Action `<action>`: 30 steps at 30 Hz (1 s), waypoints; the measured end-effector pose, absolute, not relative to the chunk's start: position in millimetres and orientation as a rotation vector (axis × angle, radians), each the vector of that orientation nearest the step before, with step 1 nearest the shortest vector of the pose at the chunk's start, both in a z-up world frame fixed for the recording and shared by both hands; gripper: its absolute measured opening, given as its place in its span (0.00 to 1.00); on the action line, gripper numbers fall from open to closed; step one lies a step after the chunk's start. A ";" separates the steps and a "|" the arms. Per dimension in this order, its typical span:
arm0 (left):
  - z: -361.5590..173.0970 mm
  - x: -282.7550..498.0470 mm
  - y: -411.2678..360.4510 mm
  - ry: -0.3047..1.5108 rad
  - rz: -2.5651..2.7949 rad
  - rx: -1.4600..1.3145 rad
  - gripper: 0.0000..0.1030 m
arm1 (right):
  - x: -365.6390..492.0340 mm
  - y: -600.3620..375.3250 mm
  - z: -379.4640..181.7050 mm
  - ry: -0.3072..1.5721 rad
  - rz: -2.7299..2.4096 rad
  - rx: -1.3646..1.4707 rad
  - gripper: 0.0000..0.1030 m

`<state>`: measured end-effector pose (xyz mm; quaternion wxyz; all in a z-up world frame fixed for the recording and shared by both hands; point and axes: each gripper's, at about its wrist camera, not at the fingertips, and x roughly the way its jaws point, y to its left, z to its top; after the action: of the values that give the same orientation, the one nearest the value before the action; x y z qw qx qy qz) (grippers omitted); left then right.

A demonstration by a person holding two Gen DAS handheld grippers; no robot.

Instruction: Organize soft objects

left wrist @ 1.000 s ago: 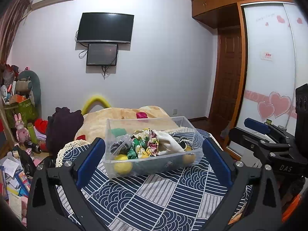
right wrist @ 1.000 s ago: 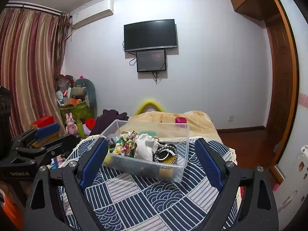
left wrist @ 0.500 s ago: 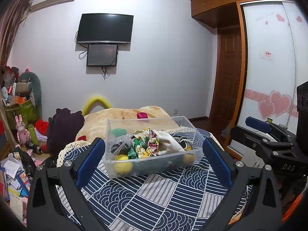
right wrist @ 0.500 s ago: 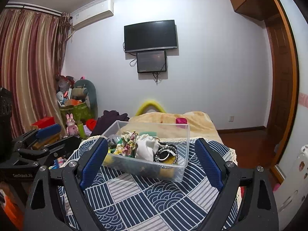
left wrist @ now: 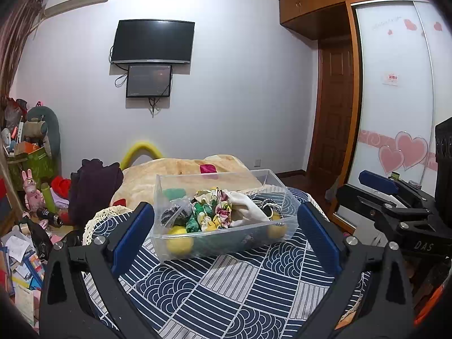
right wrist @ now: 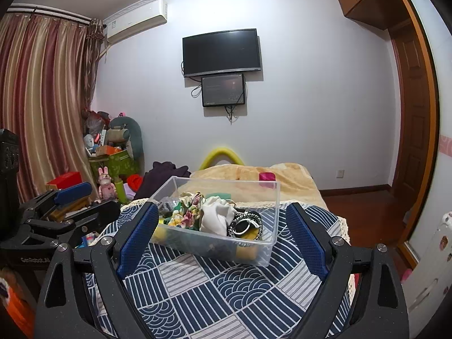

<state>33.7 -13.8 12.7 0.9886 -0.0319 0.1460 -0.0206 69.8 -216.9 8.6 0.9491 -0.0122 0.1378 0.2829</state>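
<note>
A clear plastic bin (left wrist: 226,243) (right wrist: 262,254) stands on a blue patterned cloth (left wrist: 226,291) (right wrist: 214,291). It holds soft items: floral scrunchies (left wrist: 217,206) (right wrist: 189,212), a white cloth (left wrist: 245,206) (right wrist: 216,216), black-and-white hair ties (right wrist: 245,224), yellow balls (left wrist: 179,241). My left gripper (left wrist: 226,234) is open and empty, a little short of the bin. My right gripper (right wrist: 223,234) is open and empty, also short of the bin. Each gripper shows at the other view's edge.
A beige blanket (left wrist: 175,172) with a small red object (left wrist: 207,168) lies behind the bin. A dark garment (left wrist: 93,186) and cluttered toys and boxes (left wrist: 28,169) are at the left. A wardrobe (left wrist: 395,113) and door are at the right.
Both views have shifted only slightly; the grippers stay open and the bin and its contents have not moved.
</note>
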 end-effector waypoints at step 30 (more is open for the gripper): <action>11.8 32.6 -16.0 0.303 -0.051 -0.059 1.00 | 69.4 -215.6 8.9 0.275 0.563 -0.017 0.98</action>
<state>32.6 -16.0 11.8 0.9878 -0.0296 0.1509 -0.0253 69.4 -215.6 8.9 0.9514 -0.0083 0.1350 0.2767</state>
